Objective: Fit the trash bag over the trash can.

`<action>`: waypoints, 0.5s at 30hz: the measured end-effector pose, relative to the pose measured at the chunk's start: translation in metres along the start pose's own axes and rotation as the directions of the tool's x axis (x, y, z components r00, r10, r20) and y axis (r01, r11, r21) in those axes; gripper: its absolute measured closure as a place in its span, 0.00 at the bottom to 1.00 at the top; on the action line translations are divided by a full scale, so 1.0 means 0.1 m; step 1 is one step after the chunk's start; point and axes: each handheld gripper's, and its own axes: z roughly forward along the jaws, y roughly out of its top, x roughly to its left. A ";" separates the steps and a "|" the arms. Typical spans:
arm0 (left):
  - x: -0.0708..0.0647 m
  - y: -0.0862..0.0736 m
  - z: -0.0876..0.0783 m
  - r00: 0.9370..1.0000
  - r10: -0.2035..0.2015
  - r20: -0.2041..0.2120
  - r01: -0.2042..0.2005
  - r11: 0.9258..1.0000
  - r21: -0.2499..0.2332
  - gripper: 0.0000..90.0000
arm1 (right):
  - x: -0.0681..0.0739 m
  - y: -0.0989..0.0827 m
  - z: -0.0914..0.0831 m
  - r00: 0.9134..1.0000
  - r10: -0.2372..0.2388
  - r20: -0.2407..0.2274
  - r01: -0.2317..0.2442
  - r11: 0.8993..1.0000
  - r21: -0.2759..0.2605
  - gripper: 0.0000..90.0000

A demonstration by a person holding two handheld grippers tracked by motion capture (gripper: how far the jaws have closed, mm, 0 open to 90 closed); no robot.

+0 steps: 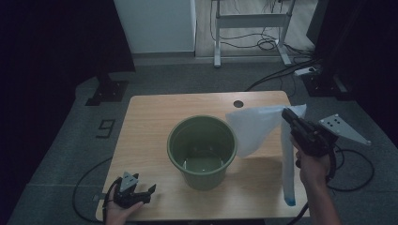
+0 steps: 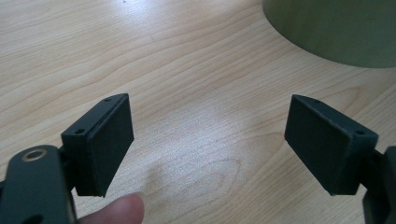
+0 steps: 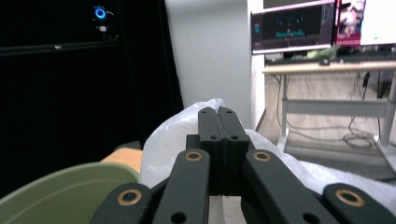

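A green plastic bucket (image 1: 202,149) stands empty in the middle of the wooden table (image 1: 150,112). To its right my right gripper (image 1: 287,114) is raised above the table, shut on a thin white plastic bag (image 1: 256,129) that hangs from it, one long strip trailing down to the table. In the right gripper view the jaws pinch the bag (image 3: 173,140) and the bucket rim (image 3: 60,189) lies at lower left. My left gripper (image 1: 143,189) rests at the table's near left corner, open, nothing between its pads (image 2: 109,144), with the bucket's wall (image 2: 336,28) ahead to the right.
A round cable hole (image 1: 238,103) sits near the table's far edge. Cables trail on the grey floor on both sides, and a white desk frame (image 1: 251,21) stands beyond. A desk with monitors (image 3: 299,28) is far off in the right gripper view.
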 end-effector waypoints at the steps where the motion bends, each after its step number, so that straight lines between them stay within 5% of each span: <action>1: 0.00 0.00 0.00 1.000 -0.001 0.000 0.001 1.000 0.000 0.17 | 0.05 0.08 -0.01 1.000 -0.018 -0.001 0.018 1.000 -0.013 0.99; 15: 0.00 0.00 0.02 1.000 -0.007 0.008 0.007 1.000 0.002 0.17 | 0.28 0.56 -0.13 0.997 -0.055 -0.047 0.051 0.994 -0.098 0.99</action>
